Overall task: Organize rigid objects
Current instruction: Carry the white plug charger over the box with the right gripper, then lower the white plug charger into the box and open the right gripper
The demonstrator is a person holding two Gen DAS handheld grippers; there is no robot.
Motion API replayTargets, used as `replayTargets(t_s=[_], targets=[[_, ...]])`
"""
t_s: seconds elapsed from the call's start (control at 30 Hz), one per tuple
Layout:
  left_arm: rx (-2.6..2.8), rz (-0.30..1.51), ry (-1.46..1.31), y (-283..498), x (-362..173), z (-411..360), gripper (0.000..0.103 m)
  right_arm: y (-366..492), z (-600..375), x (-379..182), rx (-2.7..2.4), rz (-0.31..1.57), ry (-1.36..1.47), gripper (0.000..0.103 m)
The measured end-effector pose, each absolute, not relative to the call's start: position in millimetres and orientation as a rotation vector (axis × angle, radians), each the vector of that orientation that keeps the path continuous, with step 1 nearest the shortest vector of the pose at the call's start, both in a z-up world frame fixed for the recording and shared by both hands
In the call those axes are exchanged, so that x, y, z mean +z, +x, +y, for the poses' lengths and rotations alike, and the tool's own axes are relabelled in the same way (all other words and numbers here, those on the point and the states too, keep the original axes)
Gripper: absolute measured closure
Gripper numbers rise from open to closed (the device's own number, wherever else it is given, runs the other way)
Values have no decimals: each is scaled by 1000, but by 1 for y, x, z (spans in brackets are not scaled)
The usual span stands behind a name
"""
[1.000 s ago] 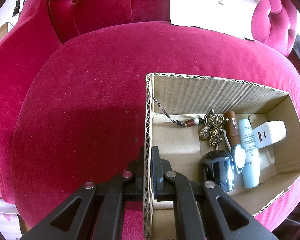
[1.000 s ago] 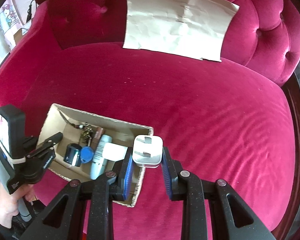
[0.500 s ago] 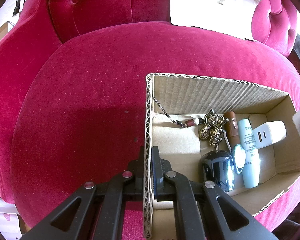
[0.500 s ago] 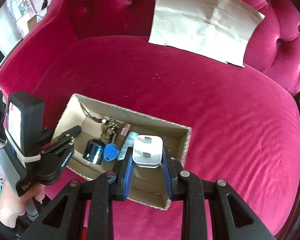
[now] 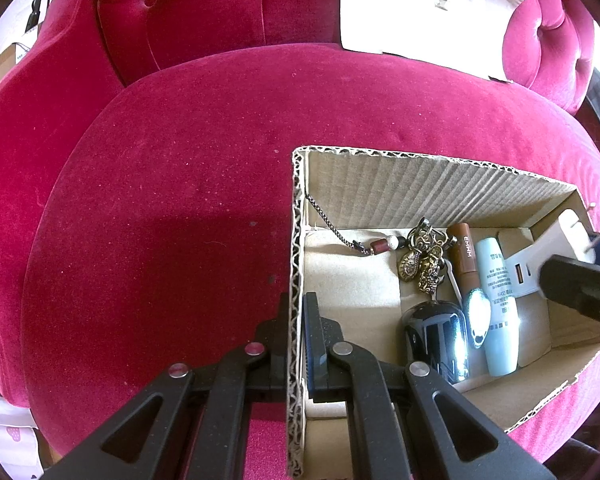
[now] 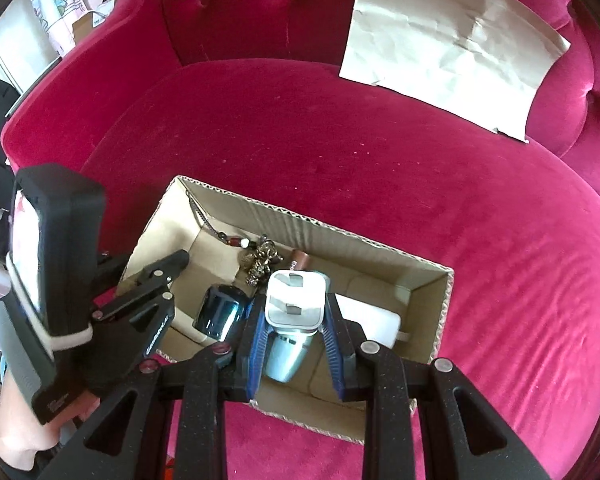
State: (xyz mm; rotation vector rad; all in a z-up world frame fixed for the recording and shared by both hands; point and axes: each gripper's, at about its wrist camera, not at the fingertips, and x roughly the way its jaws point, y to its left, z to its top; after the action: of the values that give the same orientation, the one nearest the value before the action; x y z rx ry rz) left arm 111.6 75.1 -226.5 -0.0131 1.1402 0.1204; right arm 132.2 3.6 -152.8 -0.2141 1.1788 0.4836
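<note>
Strong daylight fills both of my views, and the colours are very saturated. The pale paper sheet (image 5: pixel 424 8) on the sofa back is almost burned out to white. Hard glare sits on the shiny dark mouse (image 5: pixel 436 340) and on the light blue tube (image 5: pixel 498 304) in the cardboard box (image 5: pixel 440 188). A soft shadow lies on the red cushion (image 5: pixel 172 200) left of the box. The fisheye bends everything, and the corners are black. Focus is sharp, without motion blur.
</note>
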Motion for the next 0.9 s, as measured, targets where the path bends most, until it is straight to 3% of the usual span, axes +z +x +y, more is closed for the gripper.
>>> replayTargets(t_s=[0.9], targets=[[121, 1141, -17, 111, -226, 76, 99, 143, 28, -173, 517, 1169, -176, 74]])
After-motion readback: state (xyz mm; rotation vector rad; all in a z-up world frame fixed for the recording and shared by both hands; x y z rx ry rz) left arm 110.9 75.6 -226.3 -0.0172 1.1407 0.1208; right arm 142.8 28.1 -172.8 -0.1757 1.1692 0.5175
